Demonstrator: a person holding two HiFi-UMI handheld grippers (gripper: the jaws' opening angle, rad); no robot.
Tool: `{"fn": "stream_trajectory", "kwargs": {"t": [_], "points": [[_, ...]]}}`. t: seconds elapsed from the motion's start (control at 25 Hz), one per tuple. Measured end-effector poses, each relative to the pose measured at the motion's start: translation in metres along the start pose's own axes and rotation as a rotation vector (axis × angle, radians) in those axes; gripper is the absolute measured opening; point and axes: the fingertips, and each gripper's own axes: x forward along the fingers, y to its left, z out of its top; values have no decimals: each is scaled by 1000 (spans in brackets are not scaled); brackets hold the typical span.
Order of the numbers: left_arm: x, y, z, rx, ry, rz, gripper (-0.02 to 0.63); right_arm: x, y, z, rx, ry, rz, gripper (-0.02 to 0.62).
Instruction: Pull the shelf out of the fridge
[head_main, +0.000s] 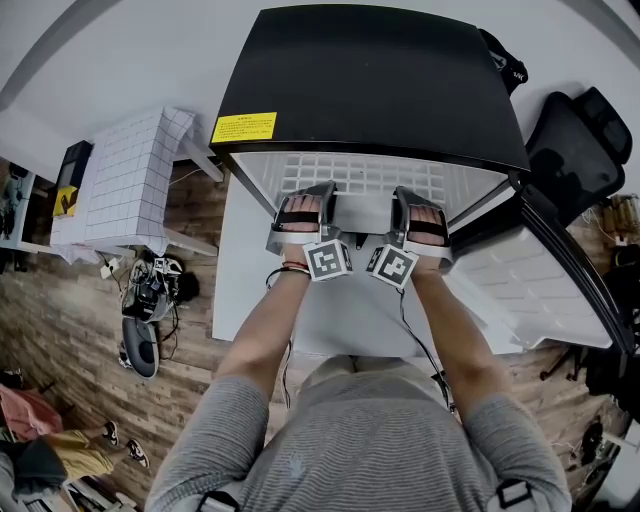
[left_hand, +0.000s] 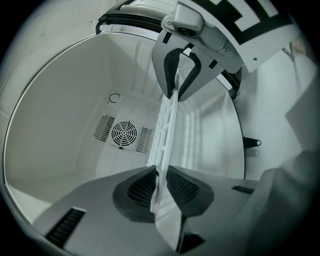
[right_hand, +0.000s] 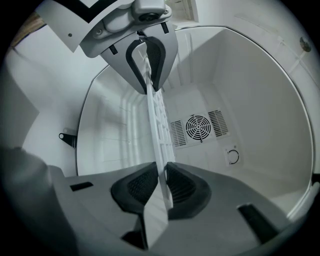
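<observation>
Wood-plank floor (head_main: 195, 215) spreads around a small black-topped fridge (head_main: 370, 80), whose door (head_main: 520, 280) stands swung open at its right side. Nearest the camera, a person in a grey sweater (head_main: 370, 440) reaches both forearms toward the fridge's open front. The left gripper (left_hand: 161, 174) has its jaws drawn most of the way together, the ribbed pads pressing on both faces of the white gridded shelf (left_hand: 165, 125) at its front edge. The right gripper (right_hand: 165, 172) clamps that same edge in the same way, toward the fridge's right half, so the two grippers sit side by side with a gap between them. The shelf lies inside the fridge's white compartment, with its front edge near the opening, and runs back toward the rear wall. On that rear wall sits a round fan grille (left_hand: 124, 134) flanked by slotted vents. A yellow label (head_main: 243, 127) is stuck at the front left corner of the fridge's top.
</observation>
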Motion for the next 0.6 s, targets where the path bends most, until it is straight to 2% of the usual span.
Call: {"fn": "stream_trajectory", "kwargs": {"t": [0.6], "points": [[2, -5, -1, -14, -22, 1, 69, 0, 0, 0, -17, 36, 21, 61]]}}
